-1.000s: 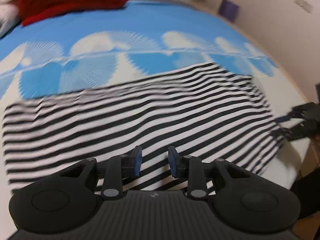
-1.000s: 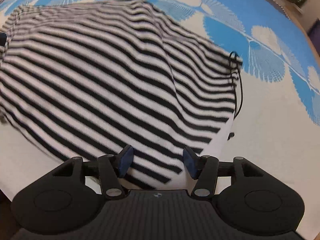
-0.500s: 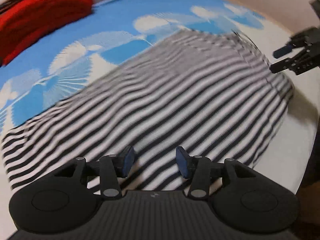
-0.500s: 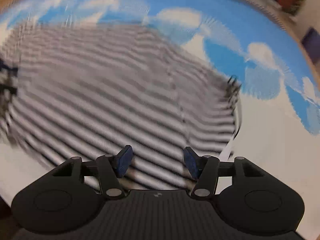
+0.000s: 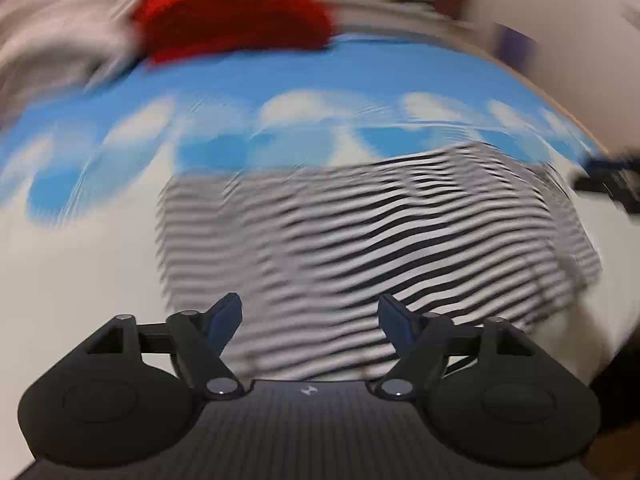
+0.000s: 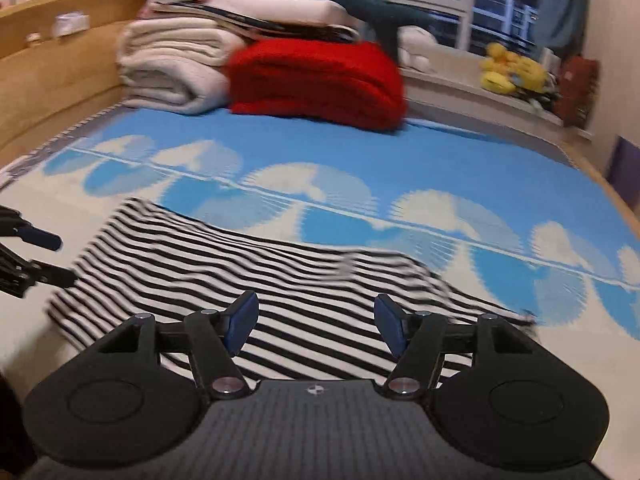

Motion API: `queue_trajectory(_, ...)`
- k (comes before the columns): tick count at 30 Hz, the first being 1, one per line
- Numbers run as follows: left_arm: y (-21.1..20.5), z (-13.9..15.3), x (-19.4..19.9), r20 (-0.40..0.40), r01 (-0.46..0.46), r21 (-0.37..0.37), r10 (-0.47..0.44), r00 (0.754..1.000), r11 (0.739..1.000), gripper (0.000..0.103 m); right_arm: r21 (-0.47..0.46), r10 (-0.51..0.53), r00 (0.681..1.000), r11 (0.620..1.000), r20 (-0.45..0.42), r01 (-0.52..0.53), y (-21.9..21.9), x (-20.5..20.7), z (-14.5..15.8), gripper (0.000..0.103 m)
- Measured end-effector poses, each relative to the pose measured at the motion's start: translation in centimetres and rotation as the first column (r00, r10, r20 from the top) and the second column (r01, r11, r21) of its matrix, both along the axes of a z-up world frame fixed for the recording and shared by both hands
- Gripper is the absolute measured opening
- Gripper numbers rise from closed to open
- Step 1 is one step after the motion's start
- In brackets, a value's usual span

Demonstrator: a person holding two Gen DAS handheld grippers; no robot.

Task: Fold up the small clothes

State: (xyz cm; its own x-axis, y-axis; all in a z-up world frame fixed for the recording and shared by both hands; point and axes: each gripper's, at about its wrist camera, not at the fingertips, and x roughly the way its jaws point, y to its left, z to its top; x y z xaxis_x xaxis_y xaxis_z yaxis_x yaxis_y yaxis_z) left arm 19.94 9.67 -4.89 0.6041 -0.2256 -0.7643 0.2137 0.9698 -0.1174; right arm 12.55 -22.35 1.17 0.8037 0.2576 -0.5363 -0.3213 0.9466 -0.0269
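Observation:
A black-and-white striped garment [image 5: 360, 236] lies folded flat on the blue-and-white mat [image 5: 240, 92]; it also shows in the right wrist view [image 6: 248, 280]. My left gripper [image 5: 310, 322] is open and empty, above the garment's near edge. My right gripper [image 6: 316, 320] is open and empty, above the garment's near right part. The left gripper's fingers [image 6: 40, 256] show at the garment's left edge in the right wrist view. The right gripper's fingers [image 5: 612, 184] show at its right edge in the left wrist view. The left wrist view is blurred.
A folded red blanket [image 6: 320, 80] and stacked cream towels [image 6: 176, 68] sit at the far end of the mat. A wooden bed rail [image 6: 60, 56] runs along the left. Yellow plush toys [image 6: 512, 72] sit on the window ledge.
Both grippers have pulled back and tilted up from the garment. The left gripper has opened wider. The garment lies folded and smaller in view than before.

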Motion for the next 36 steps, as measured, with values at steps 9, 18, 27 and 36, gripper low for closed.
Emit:
queue_trajectory(9,8.1,-3.2,1.1,-0.315,-0.343,-0.174,0.278,0.907,0.923,0.065,-0.031,0.122,0.992,0.992,-0.029,-0.123,7.3,0.2,-0.7,0.033)
queue_trajectory(18,8.3,-6.4,2.5,-0.476,-0.409,-0.162,0.292,0.83,0.898,0.062,-0.035,0.309,0.95,0.95,-0.045,-0.31,13.4,-0.9,-1.7,0.026)
queue_trajectory(27,7.3,-5.9,3.7,-0.4,-0.371,-0.135,0.293,0.869,0.919,0.002,-0.105,0.419,0.906,0.9,-0.056,-0.423,17.7,-1.6,-3.2,0.031)
queue_trajectory(36,6.2,-2.1,2.3,-0.208,-0.276,-0.221,0.232,0.95,0.935,0.002,-0.197,0.515,0.856,0.836,-0.038,-0.511,22.3,-3.2,-5.3,0.058)
